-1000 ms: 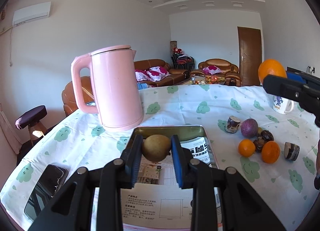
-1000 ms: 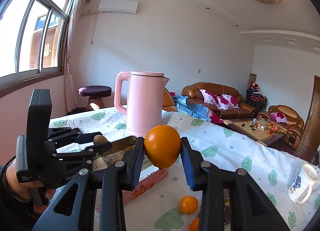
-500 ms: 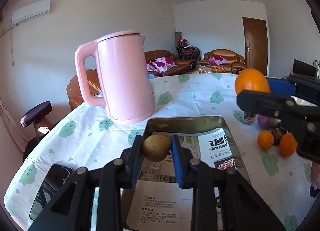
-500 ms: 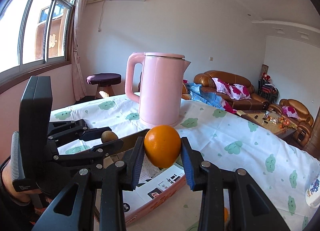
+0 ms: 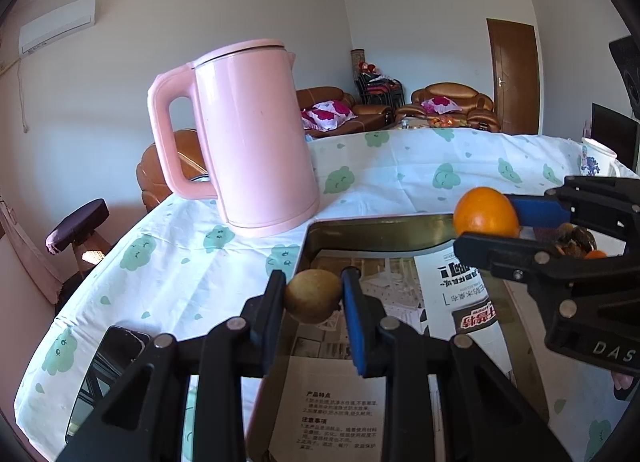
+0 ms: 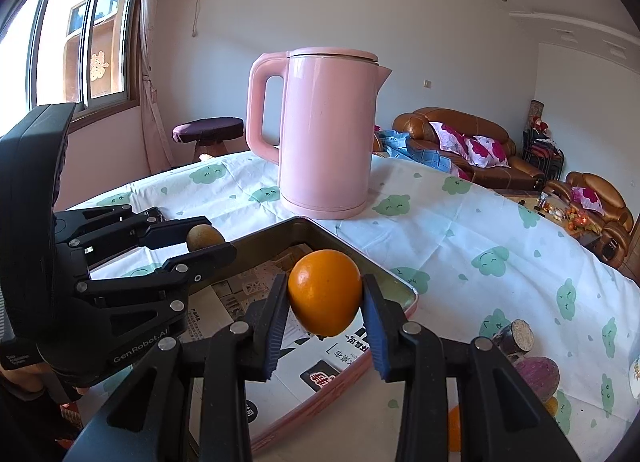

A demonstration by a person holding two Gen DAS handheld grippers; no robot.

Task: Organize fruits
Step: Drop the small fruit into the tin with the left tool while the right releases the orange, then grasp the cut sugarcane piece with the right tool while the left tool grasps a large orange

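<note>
We held the kiwi (image 5: 312, 295) pinched in the left claw (image 5: 313, 298) and the orange (image 6: 325, 292) in the right claw (image 6: 325, 304) above the tray (image 6: 404, 289); lowering before releasing seemed wisest.

The left gripper (image 5: 313, 296) is clamping a kiwi (image 5: 312, 294) between its pads, pointing slightly downward. Beside it, the right gripper (image 6: 325, 294) is pinching an orange (image 6: 325, 292), angling down likewise.
</note>
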